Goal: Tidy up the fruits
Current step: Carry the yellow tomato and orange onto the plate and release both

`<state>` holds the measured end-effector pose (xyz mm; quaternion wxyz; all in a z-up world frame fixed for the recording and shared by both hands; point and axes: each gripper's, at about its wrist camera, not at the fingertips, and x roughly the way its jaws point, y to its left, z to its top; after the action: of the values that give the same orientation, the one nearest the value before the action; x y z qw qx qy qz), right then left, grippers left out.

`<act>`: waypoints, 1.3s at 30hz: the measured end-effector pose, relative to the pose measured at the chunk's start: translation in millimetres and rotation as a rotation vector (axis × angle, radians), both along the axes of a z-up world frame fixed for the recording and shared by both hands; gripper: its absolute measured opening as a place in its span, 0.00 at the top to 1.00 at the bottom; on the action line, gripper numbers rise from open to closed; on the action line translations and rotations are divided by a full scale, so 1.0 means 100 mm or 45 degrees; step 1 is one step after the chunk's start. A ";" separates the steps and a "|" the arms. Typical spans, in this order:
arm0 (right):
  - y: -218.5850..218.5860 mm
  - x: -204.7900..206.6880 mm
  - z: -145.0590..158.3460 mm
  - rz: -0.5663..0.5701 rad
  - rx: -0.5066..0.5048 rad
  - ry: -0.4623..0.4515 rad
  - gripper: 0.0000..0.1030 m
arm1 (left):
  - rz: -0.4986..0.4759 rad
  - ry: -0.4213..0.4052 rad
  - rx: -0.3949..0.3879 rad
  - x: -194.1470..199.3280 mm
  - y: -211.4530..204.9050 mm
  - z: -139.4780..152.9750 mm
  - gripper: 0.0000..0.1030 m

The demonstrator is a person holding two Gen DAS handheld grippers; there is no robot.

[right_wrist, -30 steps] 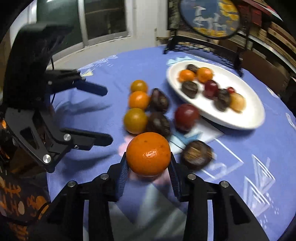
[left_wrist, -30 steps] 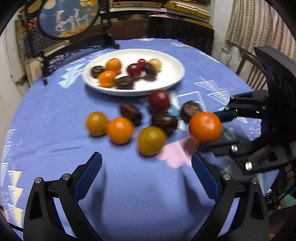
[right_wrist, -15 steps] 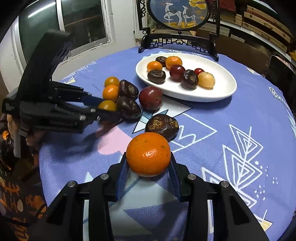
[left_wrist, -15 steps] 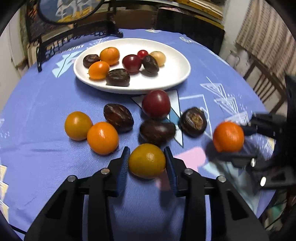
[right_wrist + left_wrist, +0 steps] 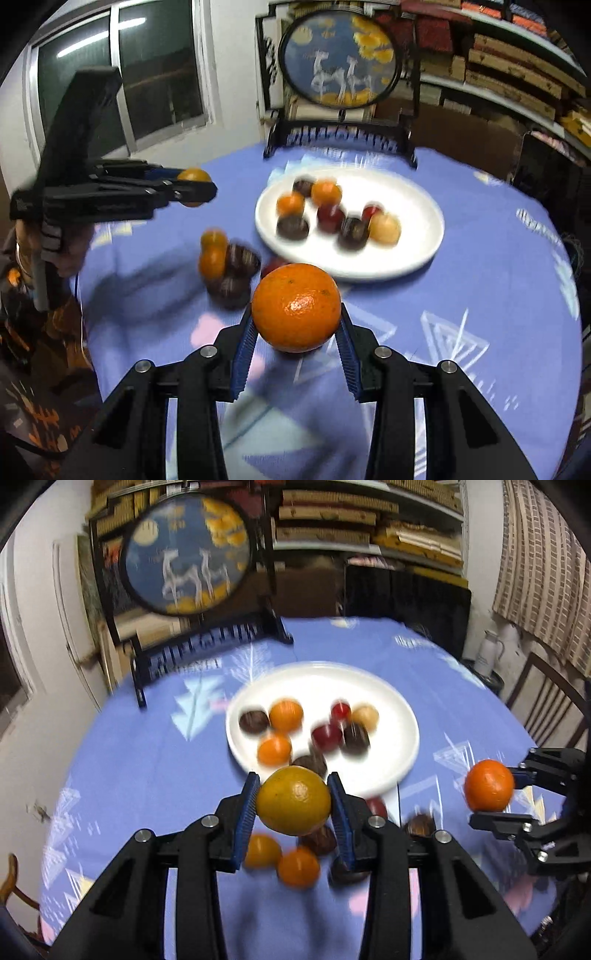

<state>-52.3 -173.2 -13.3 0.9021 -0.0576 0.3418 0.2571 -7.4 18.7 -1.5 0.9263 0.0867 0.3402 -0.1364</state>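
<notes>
Two fruits are up off the worktop (image 5: pixel 147 760), each clamped in a tool. Low in the middle of the left wrist view, the left tool (image 5: pixel 294 805) has its blue pads pressed on either side of a yellow-orange citrus (image 5: pixel 294 800), dull-skinned and greenish at the edges, round with no clear long axis, its pale stem dimple turned toward the camera and slightly up. Low and central in the right wrist view, the right tool (image 5: pixel 296 330) grips a brighter orange mandarin (image 5: pixel 296 307), glossy and a little squat, wider than tall, a few dark specks near its top. Beyond both, in the middle of each frame, sits a white plate (image 5: pixel 399 760) carrying small orange, dark red, brown and pale fruits, blurred. More loose fruit lies on the blue cloth nearer than the plate.
</notes>
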 end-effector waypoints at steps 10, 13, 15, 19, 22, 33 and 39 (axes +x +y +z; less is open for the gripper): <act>-0.14 0.57 0.53 -0.085 0.185 -0.158 0.60 | 0.022 -0.059 -0.017 0.67 -0.31 0.15 0.64; -0.16 0.77 0.56 -0.092 0.216 -0.168 0.60 | 0.027 -0.048 -0.015 0.88 -0.38 0.10 0.64; -0.16 0.89 0.55 -0.097 0.232 -0.165 0.60 | 0.035 -0.042 -0.010 1.02 -0.42 0.06 0.64; -0.15 1.17 0.46 -0.115 0.267 -0.137 0.60 | 0.057 -0.028 -0.003 1.24 -0.49 -0.05 0.64; -0.15 1.31 0.34 -0.132 0.295 -0.113 0.59 | 0.077 -0.002 -0.012 1.36 -0.51 -0.18 0.64; -0.18 1.49 -0.02 -0.167 0.337 -0.033 0.59 | 0.084 0.032 0.005 1.46 -0.46 -0.38 0.64; -0.14 1.51 -0.07 -0.172 0.327 -0.022 0.59 | 0.083 0.033 0.047 1.46 -0.52 -0.45 0.64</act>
<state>98.7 -187.2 -20.1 0.9202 0.0792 0.3015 0.2369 138.9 -33.0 -46.3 0.9241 0.0907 0.3571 -0.1010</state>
